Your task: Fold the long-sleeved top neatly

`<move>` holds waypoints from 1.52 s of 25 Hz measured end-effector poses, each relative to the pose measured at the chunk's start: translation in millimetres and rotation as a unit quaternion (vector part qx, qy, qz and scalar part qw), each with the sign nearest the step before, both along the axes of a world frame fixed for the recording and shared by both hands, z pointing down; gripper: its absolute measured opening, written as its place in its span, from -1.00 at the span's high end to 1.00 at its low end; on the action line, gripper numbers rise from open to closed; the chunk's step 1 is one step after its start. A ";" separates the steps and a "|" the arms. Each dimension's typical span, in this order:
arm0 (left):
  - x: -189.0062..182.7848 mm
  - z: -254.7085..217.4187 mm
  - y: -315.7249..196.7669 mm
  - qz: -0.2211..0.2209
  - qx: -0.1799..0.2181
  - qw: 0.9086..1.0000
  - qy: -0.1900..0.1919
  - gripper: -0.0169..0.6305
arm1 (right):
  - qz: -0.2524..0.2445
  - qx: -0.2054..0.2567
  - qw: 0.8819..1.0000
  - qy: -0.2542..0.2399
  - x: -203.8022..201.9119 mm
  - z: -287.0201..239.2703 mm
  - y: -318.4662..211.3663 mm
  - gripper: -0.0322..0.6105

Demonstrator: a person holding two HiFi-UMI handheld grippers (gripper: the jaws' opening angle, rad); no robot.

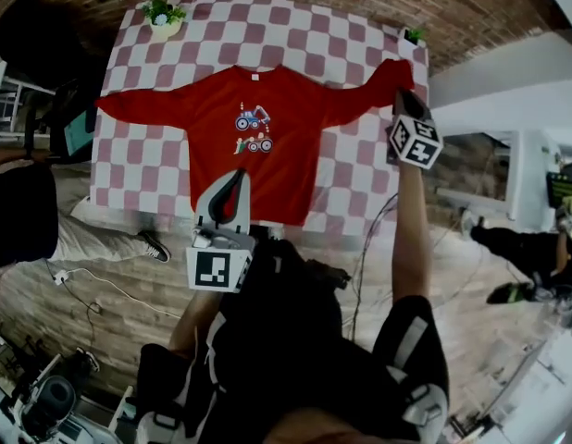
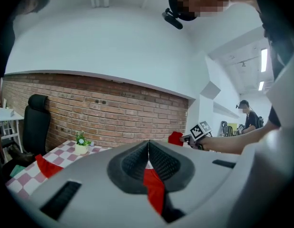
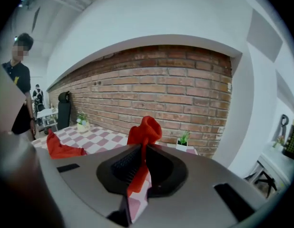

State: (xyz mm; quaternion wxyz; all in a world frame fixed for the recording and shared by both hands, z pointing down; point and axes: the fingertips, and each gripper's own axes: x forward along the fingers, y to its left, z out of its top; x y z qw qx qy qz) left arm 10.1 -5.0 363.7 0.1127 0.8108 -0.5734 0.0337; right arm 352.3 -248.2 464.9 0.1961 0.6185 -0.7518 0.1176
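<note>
Long-sleeved top (image 1: 267,146), red, lies spread face-up on the checked counter (image 1: 351,192), one sleeve near the potted plant (image 1: 164,14); it looks soft, light and limp, best taken at hem and cuffs; left gripper (image 1: 235,181) fingers pinch the hem, the edge farthest from the plant; right gripper (image 1: 402,98) fingers clamp the cuff opposite the plant.

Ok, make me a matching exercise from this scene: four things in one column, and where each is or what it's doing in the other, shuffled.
Column one
1. left gripper
2. right gripper
3. flowering plant
4. small green plant

Column two
A. far right corner of the table, as the head view shows it
B. jaws shut on the near hem of the red top
C. far left corner of the table
D. jaws shut on the end of a sleeve

Pairs: 1-B, 2-D, 3-C, 4-A
</note>
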 end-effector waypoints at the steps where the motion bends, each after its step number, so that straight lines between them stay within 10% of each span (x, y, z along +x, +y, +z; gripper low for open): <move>1: -3.2 -2.9 10.0 -0.005 0.002 1.000 -0.001 0.92 | -0.010 0.005 1.000 0.003 -10.0 -6.3 5.9 0.79; 21: -94.5 -32.2 130.0 -0.091 0.016 0.996 -0.003 0.92 | -0.244 0.065 0.963 0.095 -239.0 -46.9 147.5 0.80; 38: -181.7 -0.7 158.9 -0.057 -0.013 0.998 0.012 0.92 | -0.326 -0.004 0.929 0.174 -378.4 117.1 280.4 0.80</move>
